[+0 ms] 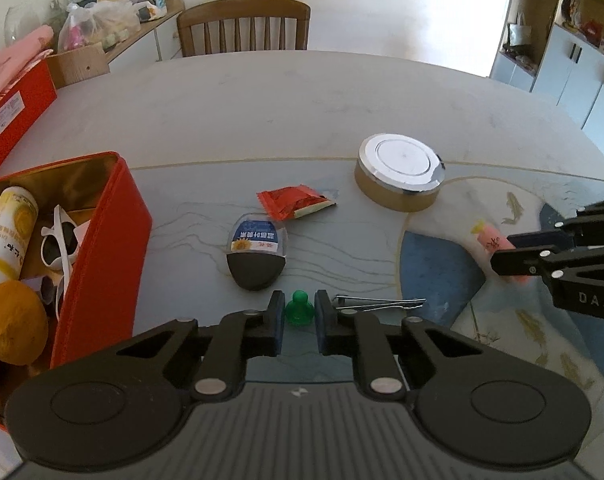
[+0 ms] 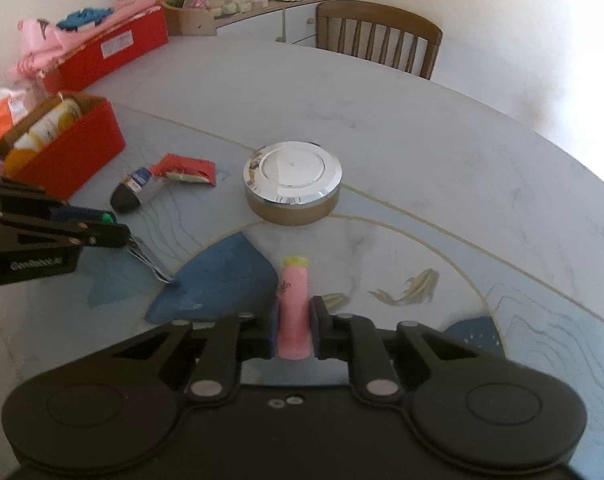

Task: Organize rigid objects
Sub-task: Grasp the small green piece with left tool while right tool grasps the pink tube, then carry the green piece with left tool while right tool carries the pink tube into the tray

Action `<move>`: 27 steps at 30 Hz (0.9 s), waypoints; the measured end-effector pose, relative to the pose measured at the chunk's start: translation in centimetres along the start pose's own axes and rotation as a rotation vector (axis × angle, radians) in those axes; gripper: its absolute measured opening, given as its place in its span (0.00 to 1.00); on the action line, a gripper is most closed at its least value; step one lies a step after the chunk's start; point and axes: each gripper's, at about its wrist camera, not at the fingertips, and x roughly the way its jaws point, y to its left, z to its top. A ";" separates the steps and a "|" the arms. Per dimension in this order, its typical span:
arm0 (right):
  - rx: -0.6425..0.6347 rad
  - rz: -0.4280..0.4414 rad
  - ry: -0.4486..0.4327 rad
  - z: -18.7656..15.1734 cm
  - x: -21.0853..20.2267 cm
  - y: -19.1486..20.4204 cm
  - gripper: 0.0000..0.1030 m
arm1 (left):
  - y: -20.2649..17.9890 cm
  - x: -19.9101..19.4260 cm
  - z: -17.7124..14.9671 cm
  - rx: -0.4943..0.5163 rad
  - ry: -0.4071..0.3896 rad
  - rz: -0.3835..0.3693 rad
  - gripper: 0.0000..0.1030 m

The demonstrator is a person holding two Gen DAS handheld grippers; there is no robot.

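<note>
Table: I see a pale, round table (image 1: 261, 112) with thin gold arcs, blue patches and painted fish at the lower right of the left wrist view.
Room: a wooden chair (image 1: 243, 26) stands behind the table at the top centre; a cluttered sideboard (image 1: 113, 12) fills the upper left, white cabinets (image 1: 574, 64) the upper right.
Red tin: an open red tin (image 1: 101, 240) at the left edge holds white sunglasses (image 1: 61, 244), a yellow-and-white tube (image 1: 5, 232) and an orange fruit (image 1: 11, 322).
Left gripper: my left gripper (image 1: 299, 312) is pinched on a small green peg (image 1: 299, 308) at lower centre; its blue pads touch both sides.
Green peg: translucent green, knob on top, wider base, upright on the table.
Right gripper: my right gripper (image 2: 295, 328) is clamped on a pink cylinder (image 2: 293, 312) at lower centre of the right wrist view.
Pink cylinder: pink body, yellow far end, dark scribble on its side, pointing away from the camera.
Loose items: a round chrome-lidded tin (image 1: 400, 176), a red sachet (image 1: 293, 202), a blue-labelled black case (image 1: 257, 254) and metal tweezers (image 1: 378, 302) just right of the left gripper.
Hard to tell: the case's label is unreadable; the cylinder's near end is hidden between the fingers; the red tin is cut off at the left.
</note>
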 end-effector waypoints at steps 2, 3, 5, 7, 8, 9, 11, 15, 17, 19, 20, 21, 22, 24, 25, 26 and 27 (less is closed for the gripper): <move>0.019 0.009 -0.006 0.0 -0.7 0.2 0.14 | 0.1 -0.3 0.0 -0.011 0.000 -0.008 0.14; 0.025 0.011 -0.011 0.1 -1.2 0.3 0.14 | 0.2 -0.5 0.1 -0.017 -0.001 -0.012 0.14; 0.037 0.022 -0.017 0.2 -2.1 0.6 0.14 | 0.4 -1.0 0.1 -0.022 -0.002 -0.019 0.14; 0.043 0.029 -0.026 0.3 -3.0 1.0 0.14 | 0.5 -1.5 0.1 -0.033 -0.002 -0.027 0.14; 0.047 0.033 -0.029 0.4 -3.4 1.2 0.14 | 0.6 -1.8 0.2 -0.036 -0.005 -0.031 0.14; 0.051 0.038 -0.032 0.5 -3.9 1.4 0.14 | 0.7 -2.1 0.2 -0.037 -0.009 -0.032 0.14; 0.054 0.046 -0.040 0.6 -4.8 1.9 0.14 | 0.8 -2.8 0.3 -0.042 -0.016 -0.042 0.14; 0.058 0.056 -0.055 1.1 -6.2 3.0 0.14 | 1.2 -4.2 0.6 -0.043 -0.032 -0.062 0.14; 0.057 0.057 -0.059 1.3 -6.8 3.8 0.14 | 1.5 -5.0 0.7 -0.046 -0.041 -0.072 0.14; 0.054 0.058 -0.064 1.6 -7.3 4.6 0.14 | 1.9 -5.7 0.9 -0.053 -0.045 -0.085 0.14; 0.053 0.056 -0.066 1.7 -7.4 4.9 0.14 | 2.1 -6.0 0.9 -0.058 -0.046 -0.094 0.14; 0.052 0.056 -0.069 1.9 -7.6 5.3 0.14 | 2.3 -6.3 0.9 -0.060 -0.048 -0.095 0.14; 0.052 0.058 -0.072 2.1 -7.8 5.7 0.14 | 2.5 -6.6 1.0 -0.059 -0.050 -0.095 0.14; 0.052 0.064 -0.081 2.5 -8.1 6.5 0.14 | 3.0 -7.2 0.9 -0.066 -0.054 -0.103 0.14; 0.051 0.067 -0.086 2.7 -8.3 6.9 0.14 | 3.3 -7.5 1.0 -0.068 -0.058 -0.106 0.14; 0.050 0.069 -0.089 3.0 -8.4 7.3 0.14 | 3.6 -7.8 1.0 -0.069 -0.062 -0.107 0.14; 0.051 0.074 -0.093 3.2 -8.5 7.7 0.14 | 4.0 -8.0 1.1 -0.069 -0.066 -0.109 0.14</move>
